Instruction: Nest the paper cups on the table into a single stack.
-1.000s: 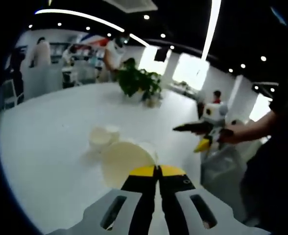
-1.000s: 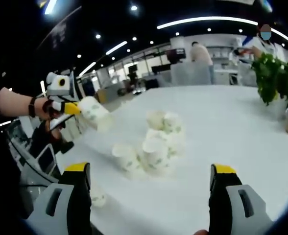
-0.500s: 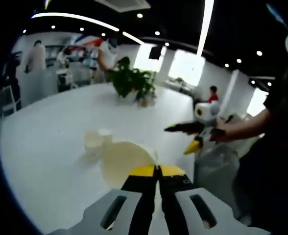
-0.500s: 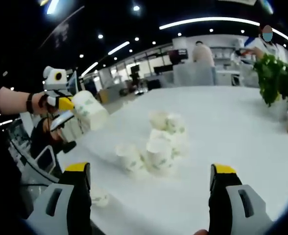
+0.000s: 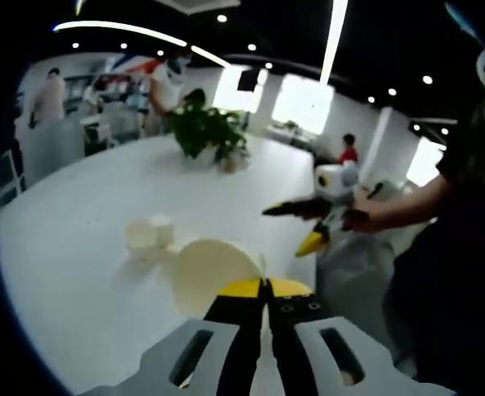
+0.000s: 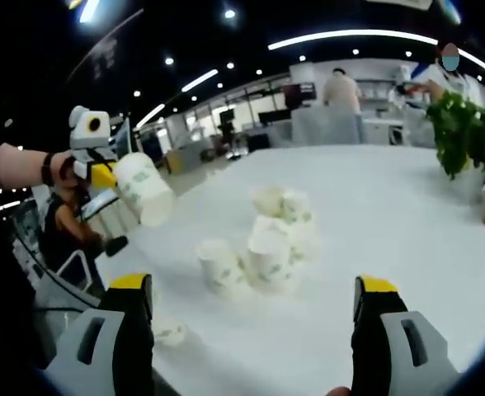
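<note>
In the left gripper view, the white table fills the left and centre, with a small cluster of paper cups standing on it at centre left. Just right of them, low in the frame, the held cup shows its pale round bottom, its rim pinched between the yellow-tipped jaws of the left gripper, which are pressed together on it. A potted plant sits on the far part of the table at upper centre, and people stand behind it in the upper left. At centre right the right gripper comes in from the right edge, held in a person's hand, its dark and yellow jaws spread apart with nothing between them. In the right gripper view, the left gripper appears at the left edge, clamped on the rim of the held cup, which hangs tilted in the air above the table edge (well apart from the others). A lone cup lies near the lower left. The cluster of paper cups stands at the centre of the table, some upright and some leaning, blurred. The right gripper has its two jaws wide apart at the bottom, empty. The plant stands at the right edge.
</note>
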### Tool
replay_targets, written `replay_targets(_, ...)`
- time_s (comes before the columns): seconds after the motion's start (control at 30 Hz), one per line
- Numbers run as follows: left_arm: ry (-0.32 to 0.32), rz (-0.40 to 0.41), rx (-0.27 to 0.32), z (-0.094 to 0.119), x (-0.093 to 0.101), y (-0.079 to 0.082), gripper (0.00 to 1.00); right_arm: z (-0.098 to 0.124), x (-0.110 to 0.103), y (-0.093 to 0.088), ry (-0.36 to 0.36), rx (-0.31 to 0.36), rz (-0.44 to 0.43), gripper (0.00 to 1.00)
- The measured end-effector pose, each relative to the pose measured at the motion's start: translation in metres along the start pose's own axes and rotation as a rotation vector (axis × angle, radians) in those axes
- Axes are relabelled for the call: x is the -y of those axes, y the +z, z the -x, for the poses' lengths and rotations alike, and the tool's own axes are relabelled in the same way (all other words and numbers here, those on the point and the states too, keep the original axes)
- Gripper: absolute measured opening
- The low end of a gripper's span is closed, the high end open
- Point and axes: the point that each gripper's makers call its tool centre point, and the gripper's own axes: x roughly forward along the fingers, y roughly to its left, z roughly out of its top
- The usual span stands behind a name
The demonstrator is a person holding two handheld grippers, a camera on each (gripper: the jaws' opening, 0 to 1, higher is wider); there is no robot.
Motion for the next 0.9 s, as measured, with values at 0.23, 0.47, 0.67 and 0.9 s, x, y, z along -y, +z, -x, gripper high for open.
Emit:
replay_targets(0.23,-0.003,-0.015,-0.015,0.004,0.007,-0.001,0.00,0.002,-0.001,0.001,-0.001,0.002,0.008,1.00)
replay_targets(0.47,-0.024,-0.039,-0.055,0.003,0.017,-0.009,0.00,0.002,-0.004,0.001,0.004,-0.004,0.016,1.00)
replay_targets(0.67,-0.042,-0.064,-0.093,-0.003,0.026,-0.015,0.00,0.000,-0.003,-0.001,0.006,-0.007,0.018,1.00)
replay_targets(0.9,-0.071,-0.121,-0.149,-0.010,0.038,-0.021,0.00,0.000,-0.002,-0.004,0.003,-0.008,0.015,1.00)
